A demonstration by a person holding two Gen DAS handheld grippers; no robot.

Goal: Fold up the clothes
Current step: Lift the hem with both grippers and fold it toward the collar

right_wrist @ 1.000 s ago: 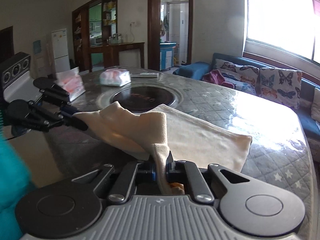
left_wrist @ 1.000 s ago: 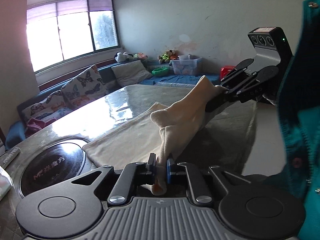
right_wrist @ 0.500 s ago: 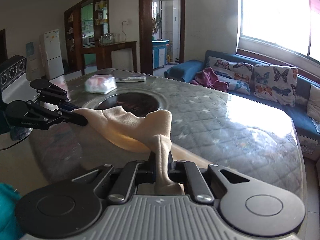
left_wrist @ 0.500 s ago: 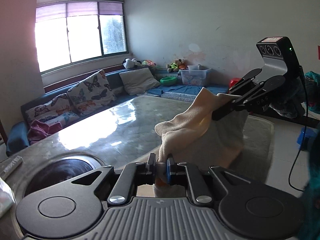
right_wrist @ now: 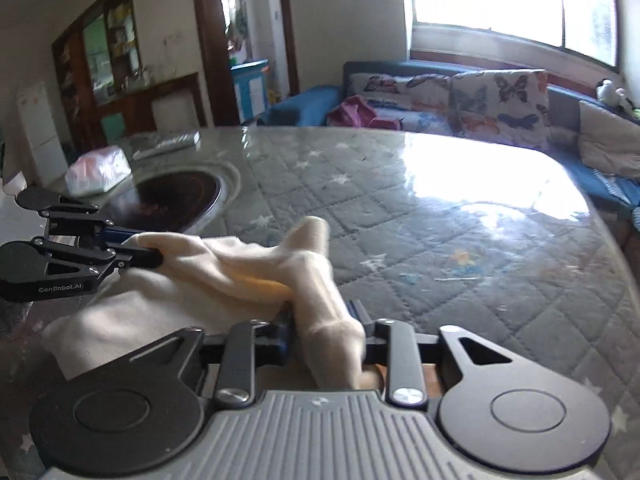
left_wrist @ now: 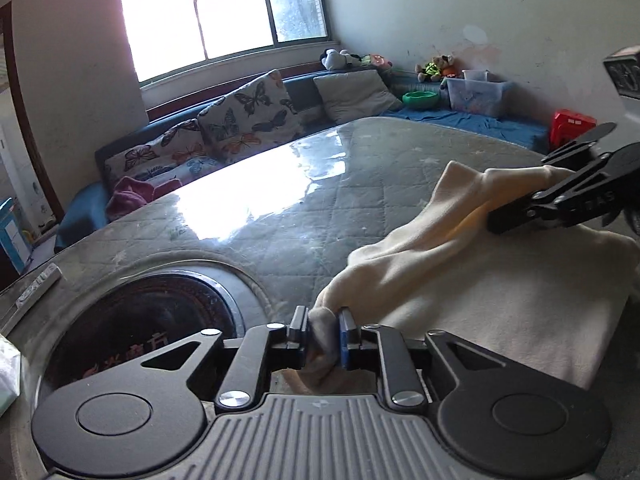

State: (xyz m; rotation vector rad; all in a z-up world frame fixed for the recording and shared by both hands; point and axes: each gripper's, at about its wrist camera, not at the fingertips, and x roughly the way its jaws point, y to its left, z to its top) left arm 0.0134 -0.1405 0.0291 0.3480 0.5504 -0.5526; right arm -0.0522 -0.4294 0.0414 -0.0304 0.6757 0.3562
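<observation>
Two grippers, one cloth: my left gripper (left_wrist: 323,334) is clamped on a bunched corner of the cream cloth (left_wrist: 460,280), and my right gripper (right_wrist: 326,330) pinches another bunched corner of the same cloth (right_wrist: 240,264). Between my two grips the fabric runs as a thick rumpled ridge, held up off the rest, which lies flat on the quilted table (left_wrist: 300,208) at its near edge. One dark round cooktop (left_wrist: 136,332) sits just beside it.

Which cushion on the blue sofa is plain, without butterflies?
The plain beige cushion nearest the stuffed toys; the other cushions carry butterfly prints.
</observation>
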